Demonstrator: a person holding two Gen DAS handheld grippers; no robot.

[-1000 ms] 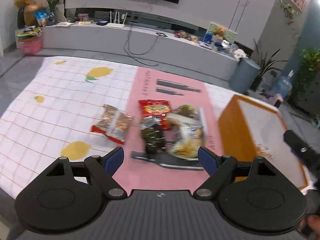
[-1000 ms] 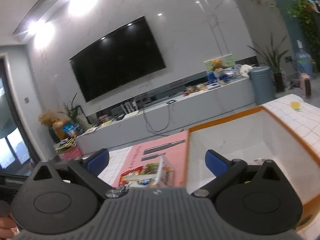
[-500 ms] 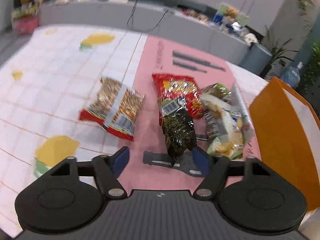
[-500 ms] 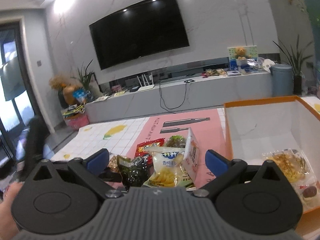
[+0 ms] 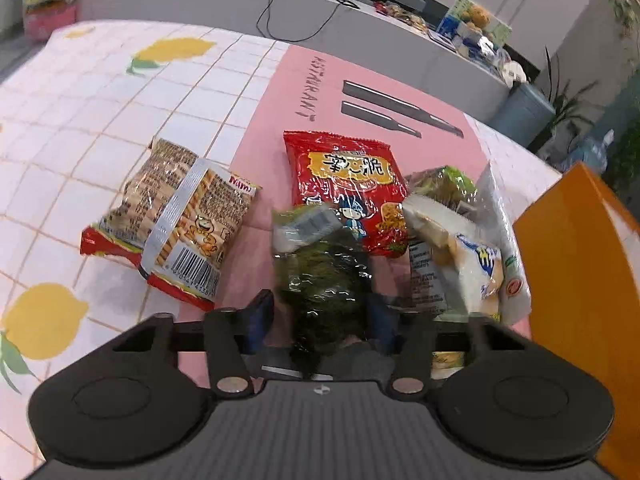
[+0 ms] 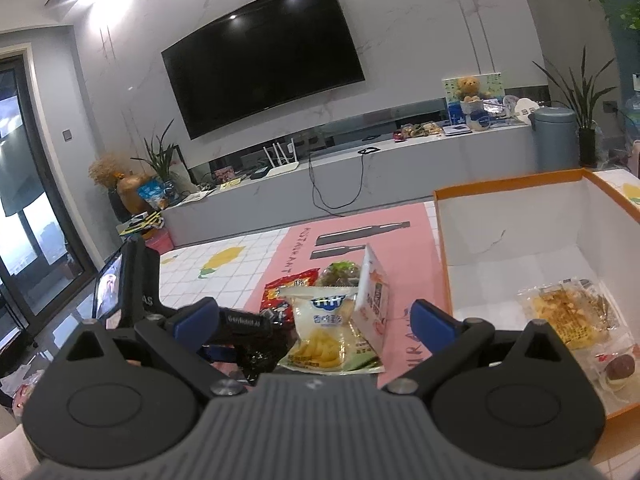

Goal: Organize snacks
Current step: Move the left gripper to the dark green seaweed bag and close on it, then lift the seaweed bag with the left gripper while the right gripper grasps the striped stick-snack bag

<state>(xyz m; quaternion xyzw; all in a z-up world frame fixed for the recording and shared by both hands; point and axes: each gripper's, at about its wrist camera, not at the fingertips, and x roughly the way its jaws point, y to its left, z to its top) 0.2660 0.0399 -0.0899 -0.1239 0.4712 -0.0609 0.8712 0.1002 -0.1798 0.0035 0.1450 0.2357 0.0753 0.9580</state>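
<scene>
In the left wrist view my left gripper (image 5: 320, 316) has its blue pads closed on a dark green seaweed packet (image 5: 320, 276) on the pink mat (image 5: 304, 80). A red noodle packet (image 5: 348, 184), a striped biscuit packet (image 5: 180, 220) and a white chip bag (image 5: 464, 264) lie around it. In the right wrist view my right gripper (image 6: 316, 320) is open and empty above the chip bag (image 6: 320, 332). The left gripper (image 6: 240, 328) shows at its left. The orange box (image 6: 516, 188) holds two wrapped snacks (image 6: 568, 316).
The orange box (image 5: 576, 264) stands at the right of the mat. The tablecloth (image 5: 100, 112) with lemon print spreads to the left. A grey TV bench (image 6: 360, 176) and bin (image 6: 556, 136) are beyond the table.
My left gripper has come down and forward onto the dark seaweed packet and closed on it. My right gripper has tilted down toward the snack pile and stays open.
</scene>
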